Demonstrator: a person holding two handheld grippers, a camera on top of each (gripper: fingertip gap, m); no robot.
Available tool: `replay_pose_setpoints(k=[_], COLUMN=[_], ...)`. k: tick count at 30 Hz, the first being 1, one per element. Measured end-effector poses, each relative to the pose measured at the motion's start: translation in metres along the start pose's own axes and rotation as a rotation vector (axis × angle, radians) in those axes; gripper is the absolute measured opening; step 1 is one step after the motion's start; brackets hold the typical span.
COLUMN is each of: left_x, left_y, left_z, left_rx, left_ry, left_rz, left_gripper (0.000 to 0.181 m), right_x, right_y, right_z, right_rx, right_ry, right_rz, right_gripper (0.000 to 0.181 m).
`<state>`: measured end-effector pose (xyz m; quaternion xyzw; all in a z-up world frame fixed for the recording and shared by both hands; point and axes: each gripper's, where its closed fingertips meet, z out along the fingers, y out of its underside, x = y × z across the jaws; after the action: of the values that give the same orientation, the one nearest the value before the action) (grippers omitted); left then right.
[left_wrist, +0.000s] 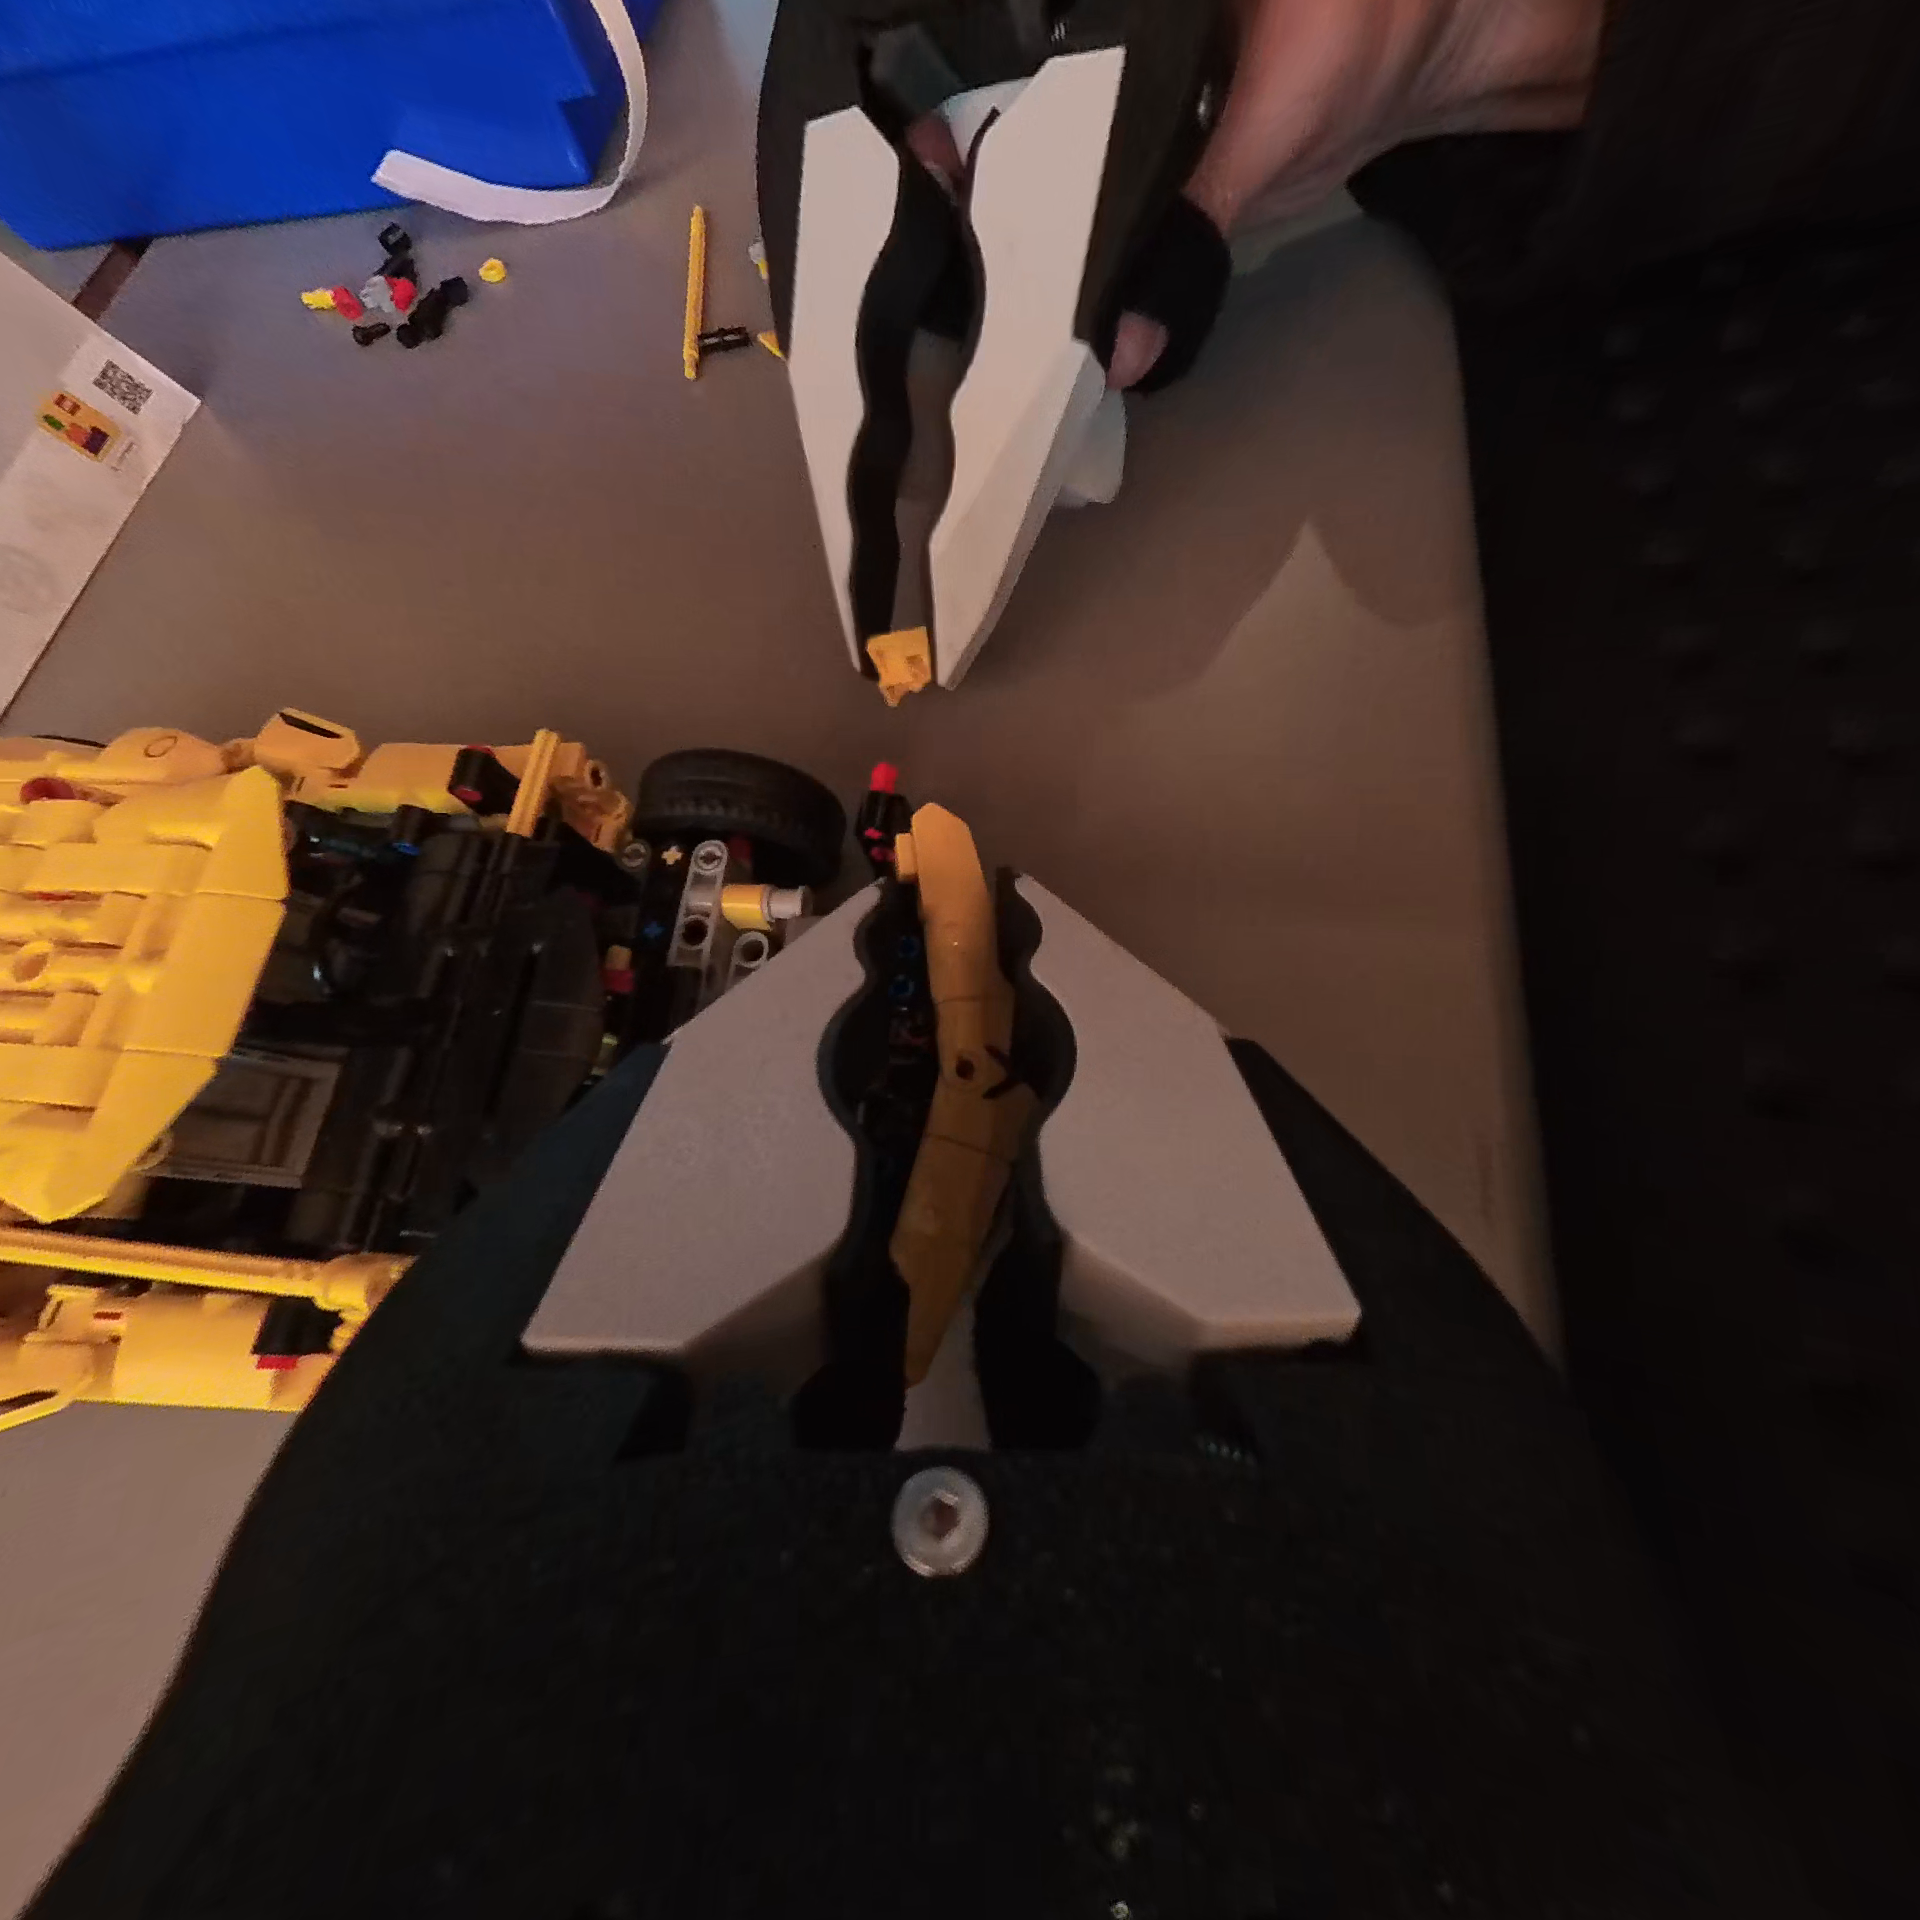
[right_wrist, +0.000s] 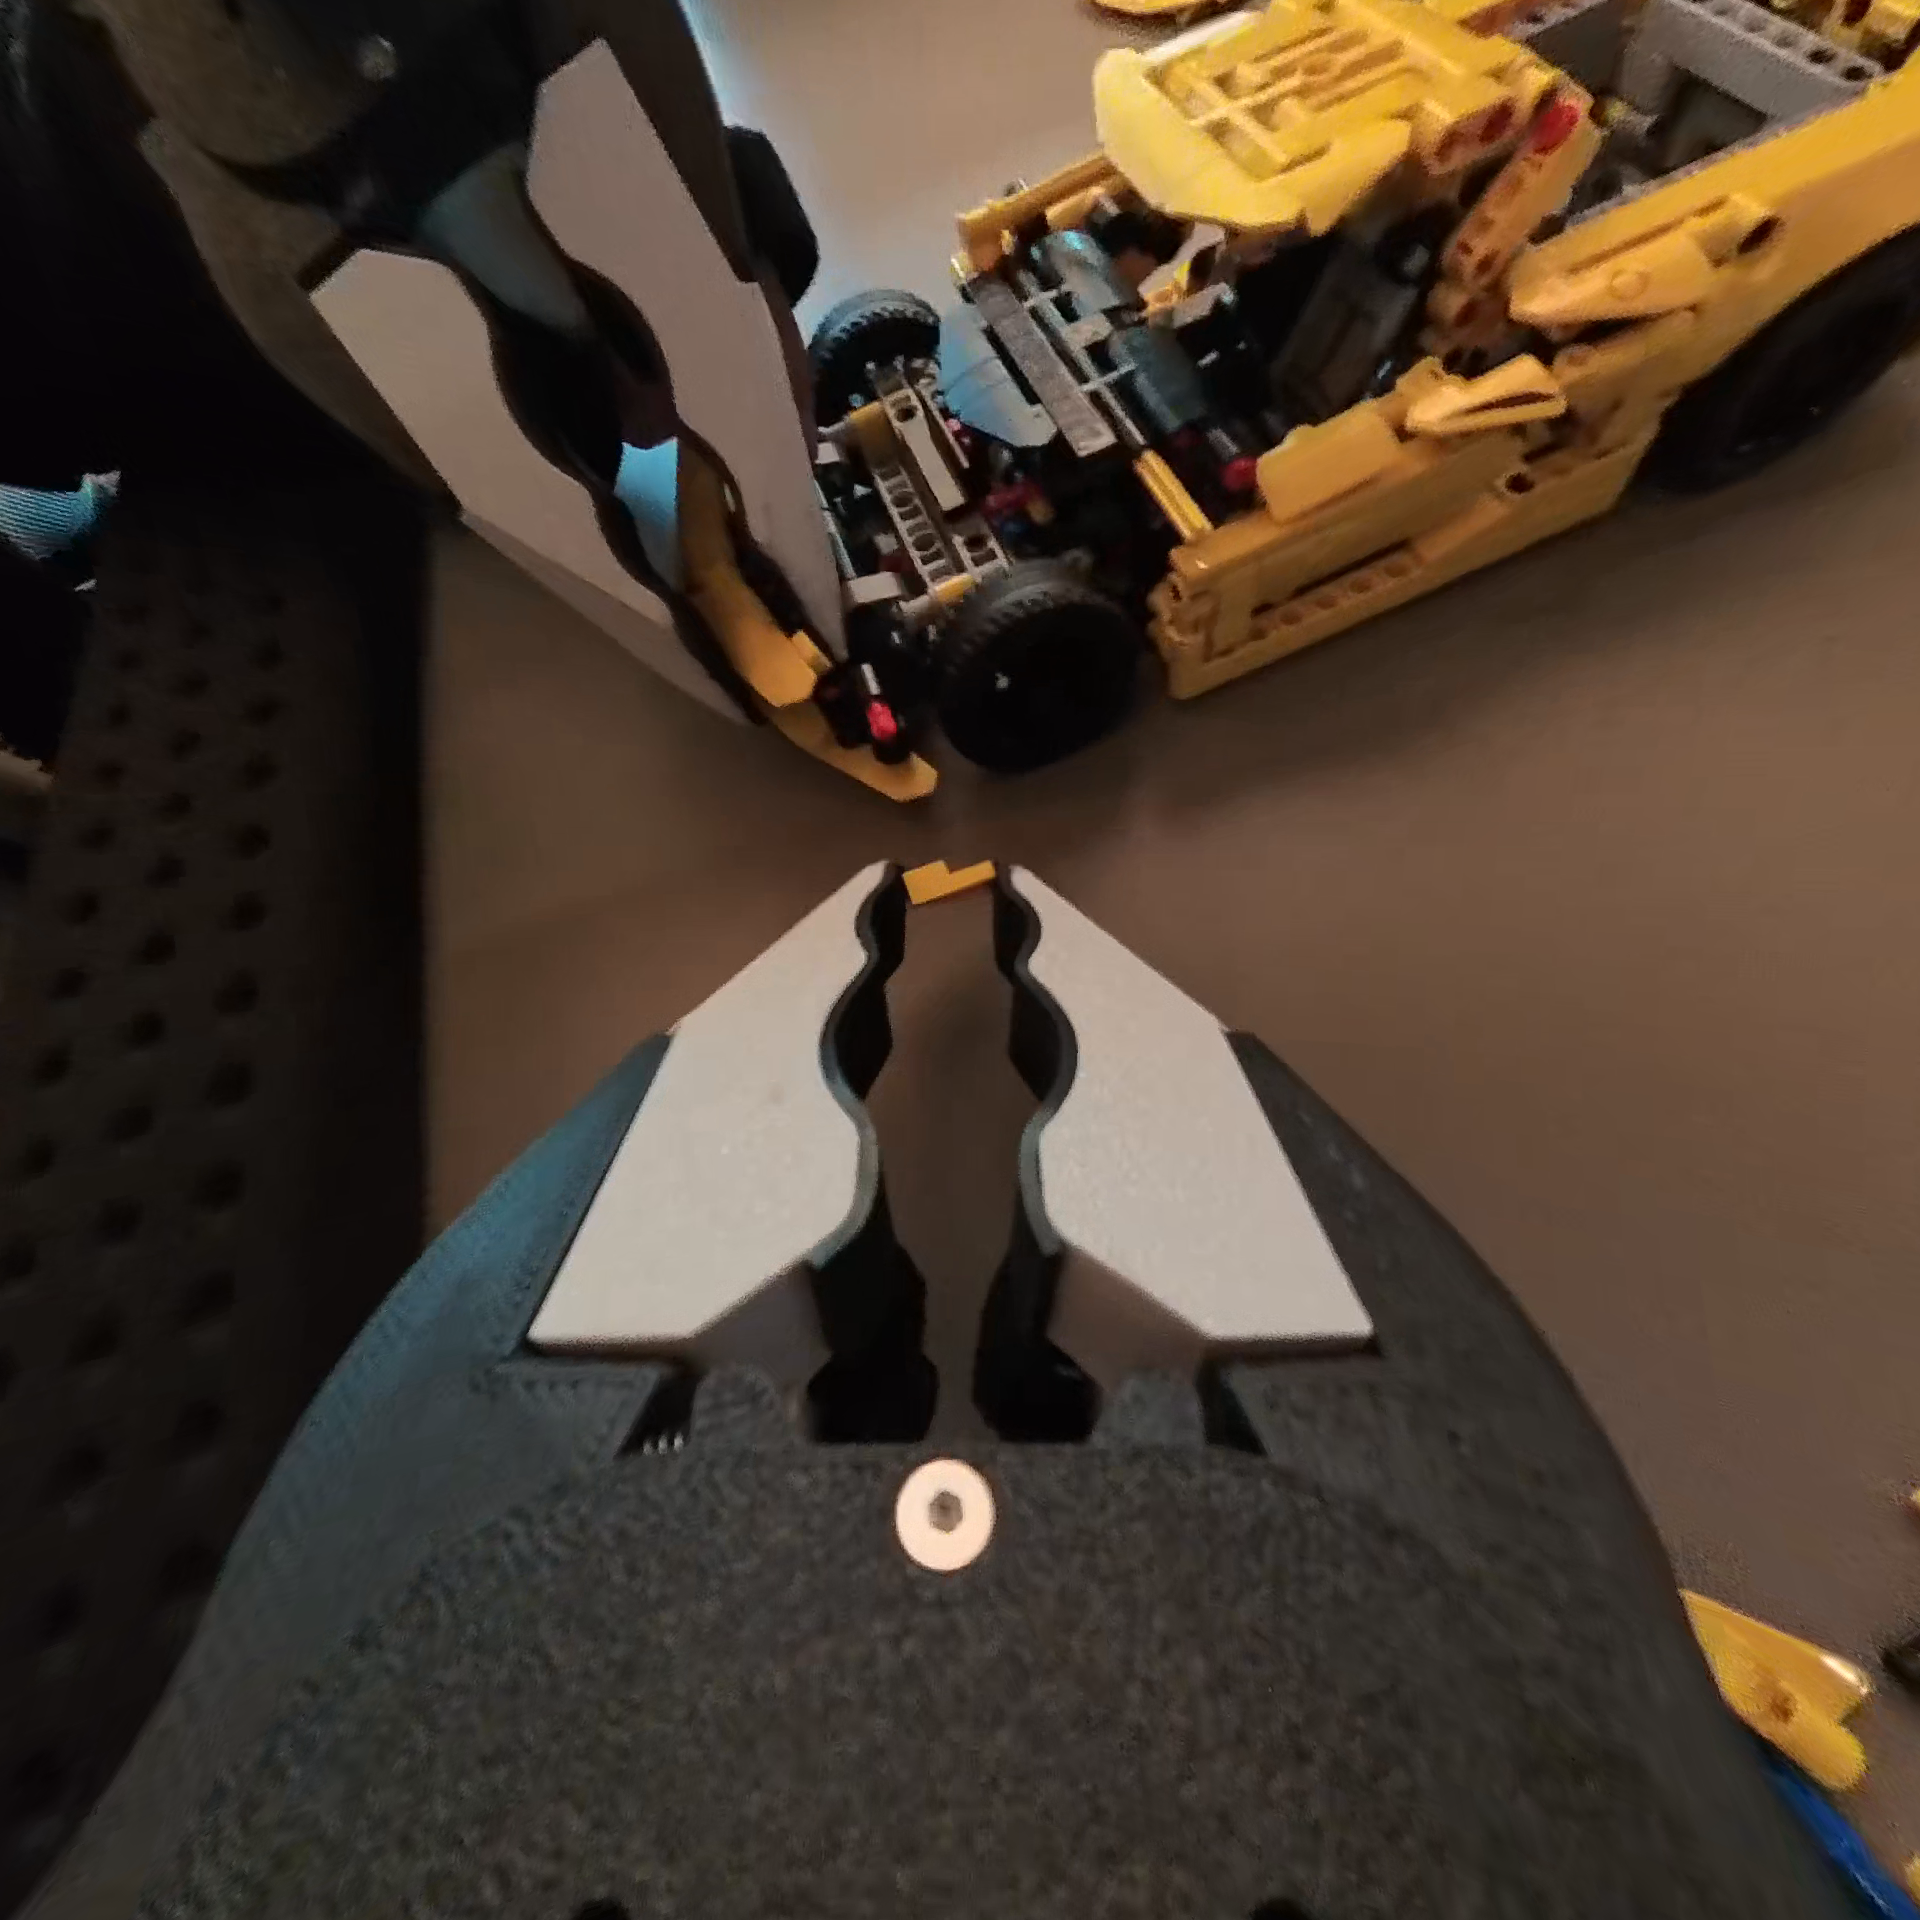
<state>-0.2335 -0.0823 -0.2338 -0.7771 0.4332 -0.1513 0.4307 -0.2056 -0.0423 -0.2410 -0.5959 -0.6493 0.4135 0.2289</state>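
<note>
Your left claw (left_wrist: 940, 873) is clamped on a long yellow curved panel (left_wrist: 956, 1039) that runs back between its fingers, with a black connector carrying a red pin (left_wrist: 883, 777) poking out past the tips at 12 o'clock. In the right wrist view the same panel (right_wrist: 769, 644) shows at 11 o'clock, its lower end nearly on the worktop (right_wrist: 1351, 1039), just beside the model's black front wheel (right_wrist: 1029, 675).

Your right claw (right_wrist: 948, 878) is pinched on a small yellow piece (right_wrist: 945, 881), held only at the very tips; behind it the fingers stand a little apart. From the left wrist view this claw (left_wrist: 902, 665) comes in from 12 o'clock, its small yellow piece (left_wrist: 900, 665) pointing down toward the red pin, close but not touching. A hand (left_wrist: 1351, 135) in a black fingerless glove shows behind it at 1 o'clock.

The yellow brick-built car (left_wrist: 208, 987) lies at 9 o'clock of your left claw on the grey worktop (left_wrist: 1195, 779), partly built, its black and grey frame open, one black tyre (left_wrist: 743, 805) just left of the panel's tip. Farther off at 11 o'clock sit a scatter of small loose parts (left_wrist: 400, 296), a thin yellow rod (left_wrist: 694, 291), a blue bin (left_wrist: 260, 104) and a printed sheet (left_wrist: 73, 457). At 4 o'clock of the right wrist view lies another yellow piece (right_wrist: 1777, 1704). A dark perforated mat (right_wrist: 187, 1039) borders the worktop at 9 o'clock.
</note>
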Motion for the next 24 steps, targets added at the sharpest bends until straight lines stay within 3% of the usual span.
replay_pose_setpoints(k=[5, 12, 18, 21, 24], left_x=[-0.001, -0.001, 0.001, -0.002, -0.013], left_y=[-0.001, -0.006, -0.058, -0.064, -0.053], left_z=[0.000, -0.001, -0.030, -0.037, -0.035], left_rx=[0.013, 0.036, 0.328, 0.388, 0.348], left_ry=[-0.010, -0.020, 0.083, 0.142, 0.093], left_rz=[-0.010, -0.019, -0.207, -0.319, -0.327], left_gripper=[0.017, 0.017, 0.018, 0.018, 0.018], right_x=[-0.014, -0.046, -0.063, -0.052, 0.010], right_y=[-0.023, -0.070, -0.082, -0.081, -0.065], right_z=[-0.012, -0.055, -0.066, -0.055, -0.061], right_rx=[0.162, 0.493, 0.566, 0.569, 0.388], right_ry=[-0.069, -0.354, -0.459, -0.183, 0.380], right_rz=[-0.019, 0.085, 0.082, -0.169, -0.334], right_gripper=[0.016, 0.016, 0.016, 0.016, 0.016])
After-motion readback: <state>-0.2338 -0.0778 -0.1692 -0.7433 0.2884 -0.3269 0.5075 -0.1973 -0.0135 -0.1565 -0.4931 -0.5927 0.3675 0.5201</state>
